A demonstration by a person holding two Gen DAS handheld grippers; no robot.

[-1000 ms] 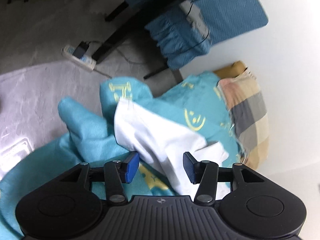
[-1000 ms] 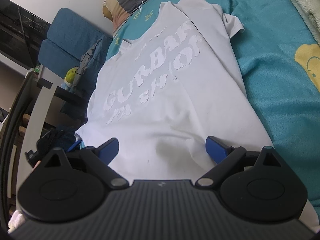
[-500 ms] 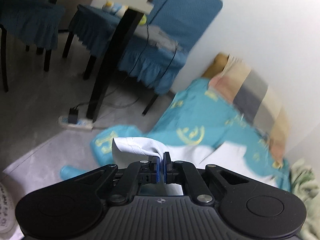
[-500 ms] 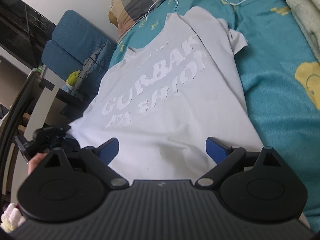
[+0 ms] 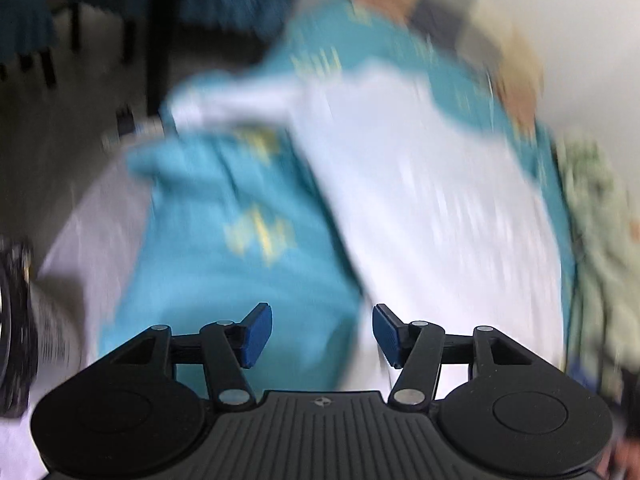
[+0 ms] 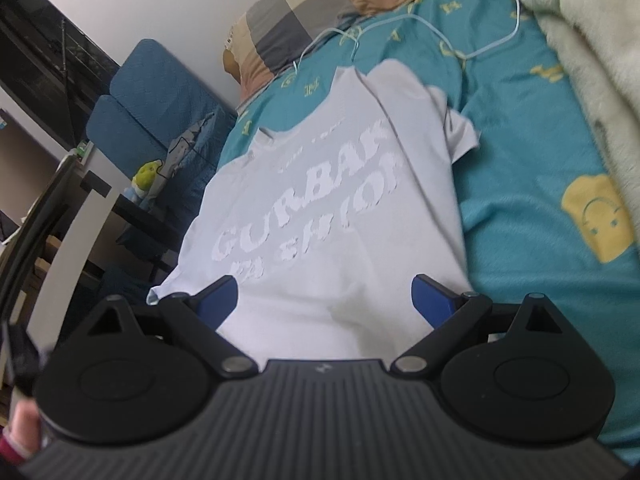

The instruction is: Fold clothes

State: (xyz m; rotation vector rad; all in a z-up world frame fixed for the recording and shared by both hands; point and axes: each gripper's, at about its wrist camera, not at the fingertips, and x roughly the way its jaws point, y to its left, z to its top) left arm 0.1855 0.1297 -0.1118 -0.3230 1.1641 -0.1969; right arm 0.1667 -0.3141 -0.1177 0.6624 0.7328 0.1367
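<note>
A white T-shirt [image 6: 332, 216] with pale printed lettering lies flat on the teal bedsheet [image 6: 532, 152], collar toward the pillow. My right gripper [image 6: 324, 300] hovers open over the shirt's lower hem, with nothing between its blue pads [image 6: 216, 298]. The left wrist view is badly motion-blurred. There the white T-shirt [image 5: 432, 200] spreads to the right and one sleeve [image 5: 232, 104] sticks out left over the bed's edge. My left gripper [image 5: 322, 336] is open above the sheet [image 5: 240, 248], beside the shirt's left edge and holding nothing.
A checked pillow [image 6: 320, 12] lies at the head of the bed, with a white cable [image 6: 400, 24] across the sheet. A cream fleece blanket [image 6: 580, 48] runs along the right. Blue chairs [image 6: 148, 120] and a dark table [image 6: 132, 216] stand left of the bed.
My left gripper was shut on the shirt's sleeve half a second ago; it has let go and swung back over the bed, now open. The right gripper stayed open over the hem.
</note>
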